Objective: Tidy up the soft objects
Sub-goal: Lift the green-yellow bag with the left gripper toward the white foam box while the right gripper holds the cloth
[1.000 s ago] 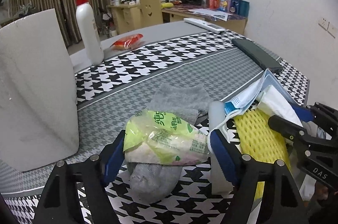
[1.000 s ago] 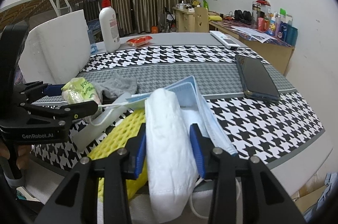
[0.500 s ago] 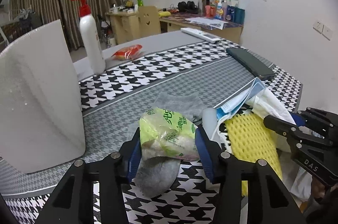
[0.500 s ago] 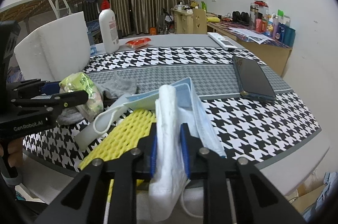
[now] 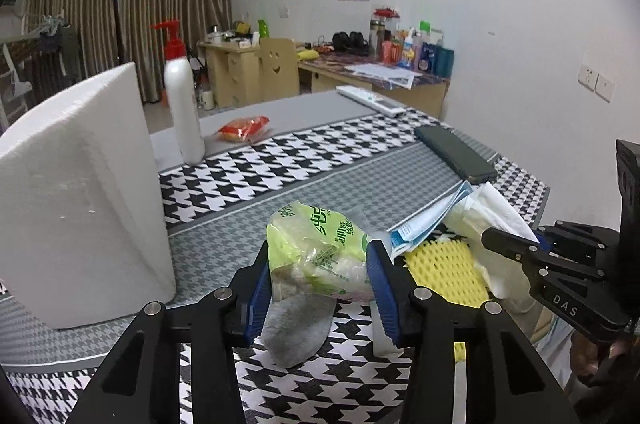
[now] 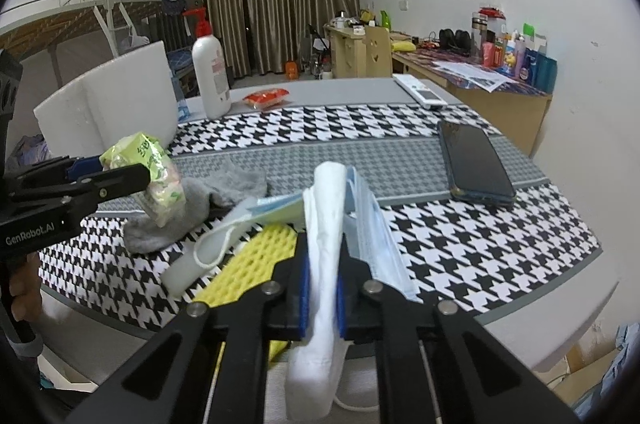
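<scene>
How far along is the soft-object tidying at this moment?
Nothing looks sorted yet. In hand: the left gripper is shut on the green tissue pack, and the right gripper on the white mask. Left on the table: grey sock, yellow foam net, blue masks.

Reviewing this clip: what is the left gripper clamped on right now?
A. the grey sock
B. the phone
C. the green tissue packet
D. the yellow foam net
C: the left gripper has both blue pads pressed against the green tissue packet, while the grey sock lies beneath it on the table.
</scene>
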A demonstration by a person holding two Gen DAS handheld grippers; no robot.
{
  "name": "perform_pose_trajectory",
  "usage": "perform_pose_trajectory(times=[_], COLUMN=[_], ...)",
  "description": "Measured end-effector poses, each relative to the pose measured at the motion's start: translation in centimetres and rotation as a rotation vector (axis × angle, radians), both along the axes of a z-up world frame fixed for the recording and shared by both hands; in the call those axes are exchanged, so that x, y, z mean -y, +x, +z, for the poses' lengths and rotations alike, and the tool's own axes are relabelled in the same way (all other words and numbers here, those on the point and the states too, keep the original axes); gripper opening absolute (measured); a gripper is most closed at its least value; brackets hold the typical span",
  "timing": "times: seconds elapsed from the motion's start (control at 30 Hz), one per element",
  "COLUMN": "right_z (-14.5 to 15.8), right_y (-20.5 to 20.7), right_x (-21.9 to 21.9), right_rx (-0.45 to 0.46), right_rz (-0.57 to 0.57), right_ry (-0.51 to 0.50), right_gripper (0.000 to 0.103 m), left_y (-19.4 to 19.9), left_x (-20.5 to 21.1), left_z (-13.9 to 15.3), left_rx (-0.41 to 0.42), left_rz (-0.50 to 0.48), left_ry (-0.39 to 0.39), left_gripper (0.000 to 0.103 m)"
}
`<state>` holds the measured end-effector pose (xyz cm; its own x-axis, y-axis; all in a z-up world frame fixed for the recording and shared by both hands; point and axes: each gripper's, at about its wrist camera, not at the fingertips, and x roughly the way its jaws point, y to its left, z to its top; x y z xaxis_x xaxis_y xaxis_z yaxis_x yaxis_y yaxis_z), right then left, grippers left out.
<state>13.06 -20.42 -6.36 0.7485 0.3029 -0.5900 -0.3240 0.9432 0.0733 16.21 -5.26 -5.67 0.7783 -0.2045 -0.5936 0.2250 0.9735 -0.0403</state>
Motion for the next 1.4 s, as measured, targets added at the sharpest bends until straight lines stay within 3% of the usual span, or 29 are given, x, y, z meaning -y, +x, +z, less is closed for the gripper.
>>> perform_pose_trajectory(times=[0.8,1.4], right_z=[4.9,7.2], right_y=[-1.9,-0.6], right_x=[-1.3,-3.8], right_rx=[0.12,0.154], right_rz=[0.036,0.088], right_ry=[0.057,0.087], right_gripper=[0.013,0.013], left_y=[-3.7,-4.5], left_x=[-3.8,-5.6], left_z=[3.4,6.8], left_rx=[0.108,0.179], left_rz=[0.115,0.141], left_ry=[-0.006,0.007], left_gripper=[0.047,0.047])
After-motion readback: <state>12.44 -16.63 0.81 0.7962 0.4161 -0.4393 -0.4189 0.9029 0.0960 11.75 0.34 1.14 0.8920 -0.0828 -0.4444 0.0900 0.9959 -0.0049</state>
